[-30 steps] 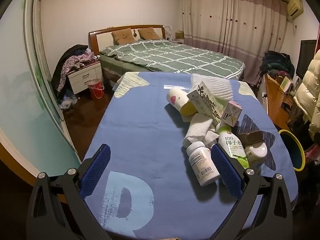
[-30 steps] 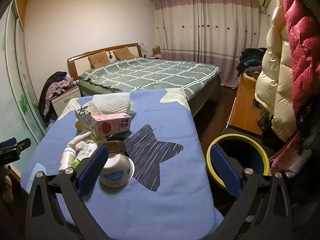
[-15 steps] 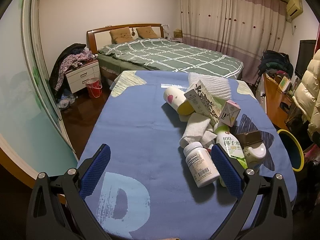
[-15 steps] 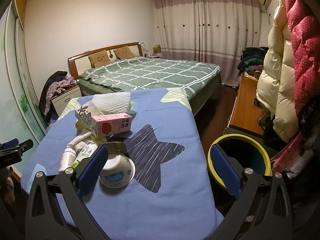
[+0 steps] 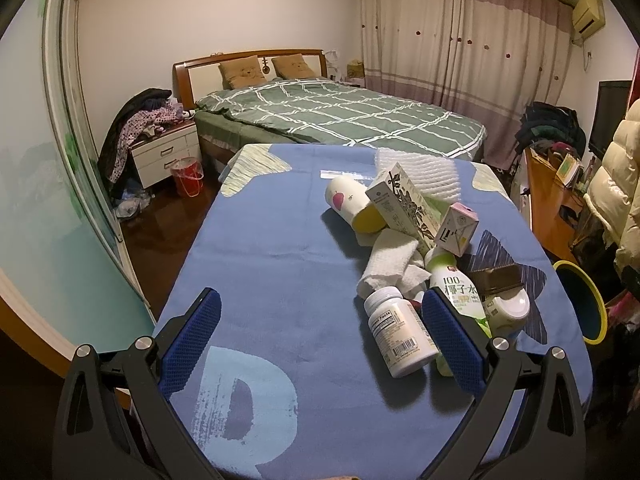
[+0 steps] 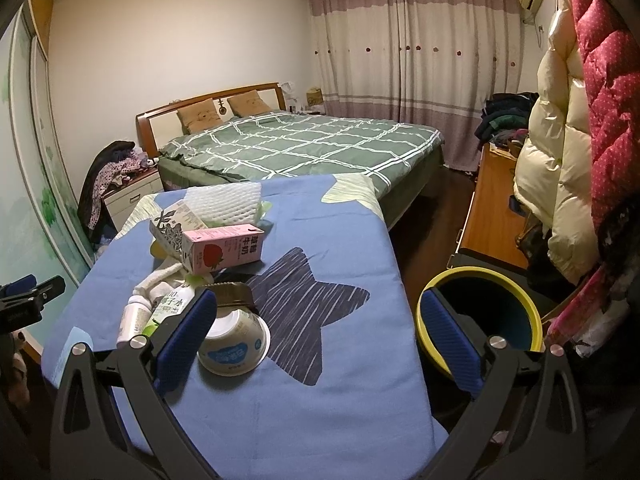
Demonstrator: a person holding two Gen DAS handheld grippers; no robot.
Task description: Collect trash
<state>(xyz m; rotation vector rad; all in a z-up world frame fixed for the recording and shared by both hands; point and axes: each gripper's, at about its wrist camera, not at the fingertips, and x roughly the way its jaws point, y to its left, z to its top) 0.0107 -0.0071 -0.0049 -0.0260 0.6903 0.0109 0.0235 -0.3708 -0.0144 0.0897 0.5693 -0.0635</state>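
The left gripper [image 5: 320, 336] is being held spread wide above the near end of the counter [image 5: 260, 264], which is covered by a blue cloth; nothing is being pinched between its blue pads. A white pill bottle [image 5: 400, 332] is lying on its side just inside the right-hand pad [image 5: 452, 344], with no contact that can be made out. Behind the bottle the trash is piled together: a crumpled paper towel [image 5: 390, 264], a green-and-white drink bottle [image 5: 460, 292], a small yogurt cup [image 5: 506, 312] with a brown wrapper [image 5: 494, 278] lying on it, a pink milk carton [image 5: 456, 230], a patterned carton [image 5: 404, 204] leaning on it, a tipped paper cup [image 5: 352, 208] and a sheet of white foam netting [image 5: 420, 168] at the far end.

The right gripper [image 6: 320, 336] is likewise being held fully apart over the counter's [image 6: 360, 360] near right side, with nothing clamped. The yogurt cup [image 6: 234, 340] is seen lying on the cloth just beside the left-hand pad [image 6: 188, 340], with the pink milk carton [image 6: 222, 248] further back. A yellow-rimmed trash bin [image 6: 480, 316] is standing on the floor just off the counter's right edge, partly hidden behind the right-hand pad [image 6: 450, 344]. A bed [image 6: 300, 144] is seen beyond the counter.
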